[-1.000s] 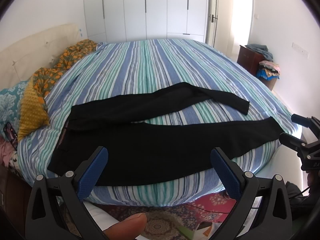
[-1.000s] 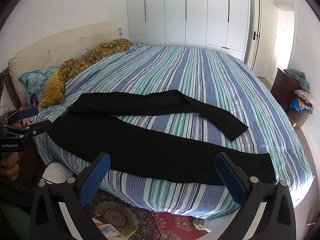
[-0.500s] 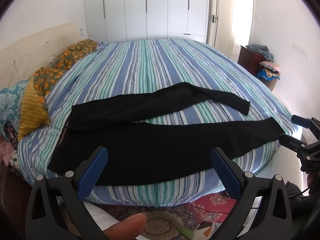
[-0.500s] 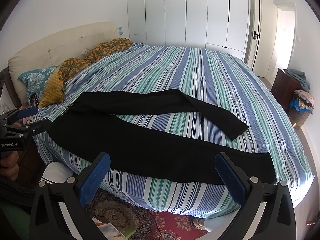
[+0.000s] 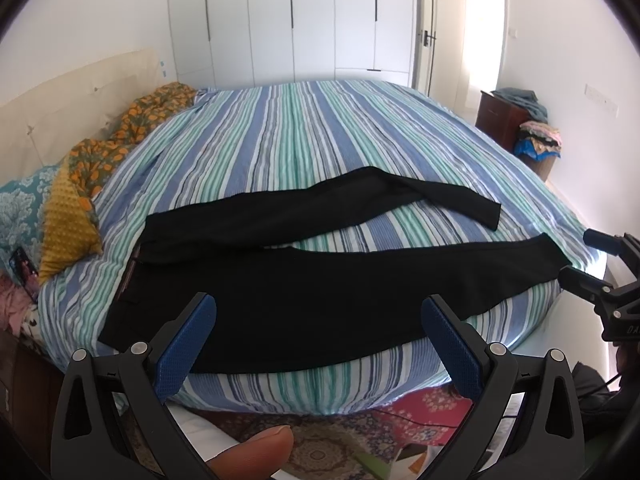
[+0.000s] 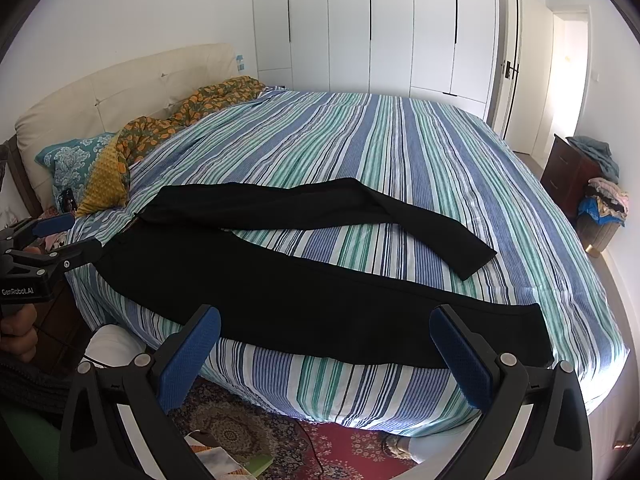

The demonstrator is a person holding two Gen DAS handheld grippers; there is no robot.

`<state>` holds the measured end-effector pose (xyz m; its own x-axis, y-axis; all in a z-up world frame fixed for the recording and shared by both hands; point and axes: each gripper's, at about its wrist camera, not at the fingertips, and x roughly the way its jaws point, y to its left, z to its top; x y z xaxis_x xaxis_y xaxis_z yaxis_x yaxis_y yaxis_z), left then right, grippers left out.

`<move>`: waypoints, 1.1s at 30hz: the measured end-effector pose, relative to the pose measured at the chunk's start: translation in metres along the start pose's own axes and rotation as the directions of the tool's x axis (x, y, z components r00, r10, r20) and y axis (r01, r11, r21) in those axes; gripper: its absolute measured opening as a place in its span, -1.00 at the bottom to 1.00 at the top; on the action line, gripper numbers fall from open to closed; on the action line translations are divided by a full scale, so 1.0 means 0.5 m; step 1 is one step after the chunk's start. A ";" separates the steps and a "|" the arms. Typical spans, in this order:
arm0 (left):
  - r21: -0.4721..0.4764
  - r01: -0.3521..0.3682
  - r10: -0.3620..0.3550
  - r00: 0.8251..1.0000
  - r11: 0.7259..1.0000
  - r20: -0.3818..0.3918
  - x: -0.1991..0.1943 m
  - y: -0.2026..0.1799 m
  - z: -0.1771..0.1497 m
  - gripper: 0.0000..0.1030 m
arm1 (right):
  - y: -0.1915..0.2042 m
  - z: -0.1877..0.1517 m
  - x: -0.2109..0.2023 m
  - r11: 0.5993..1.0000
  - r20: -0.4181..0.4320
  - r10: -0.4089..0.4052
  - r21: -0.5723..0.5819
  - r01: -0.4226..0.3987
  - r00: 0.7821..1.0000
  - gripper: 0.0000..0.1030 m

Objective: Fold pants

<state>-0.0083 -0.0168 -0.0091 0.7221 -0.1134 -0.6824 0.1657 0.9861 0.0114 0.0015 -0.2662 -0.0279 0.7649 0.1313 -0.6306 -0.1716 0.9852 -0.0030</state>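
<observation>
Black pants (image 5: 320, 292) lie spread on the striped bed (image 5: 304, 152), waist at the left, legs running right; the far leg bends across the bed, the near leg lies along the front edge. They also show in the right wrist view (image 6: 320, 292). My left gripper (image 5: 320, 334) is open and empty, held in front of the bed near the waist end. My right gripper (image 6: 326, 344) is open and empty, held in front of the near leg. Each gripper shows in the other's view: the right (image 5: 600, 276), the left (image 6: 44, 248).
Pillows and an orange patterned blanket (image 6: 168, 132) lie at the headboard on the left. White wardrobes (image 5: 292, 20) stand behind the bed. A dark dresser with piled clothes (image 6: 580, 176) stands at the right. A patterned rug (image 6: 248, 432) with papers lies below the bed's front edge.
</observation>
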 end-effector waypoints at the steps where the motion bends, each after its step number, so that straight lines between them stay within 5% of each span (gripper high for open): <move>1: -0.001 0.000 0.000 1.000 1.000 0.000 0.000 0.001 0.000 0.99 | 0.000 0.000 0.000 1.000 0.000 -0.001 0.000 0.001 1.000 1.00; 33: 0.002 -0.012 0.012 1.000 1.000 0.004 0.001 0.007 -0.004 0.99 | 0.003 -0.006 0.000 1.000 -0.001 0.002 0.005 -0.002 1.000 1.00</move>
<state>-0.0089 -0.0131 -0.0109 0.7268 -0.1024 -0.6791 0.1586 0.9871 0.0209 -0.0006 -0.2651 -0.0302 0.7637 0.1336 -0.6316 -0.1707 0.9853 0.0021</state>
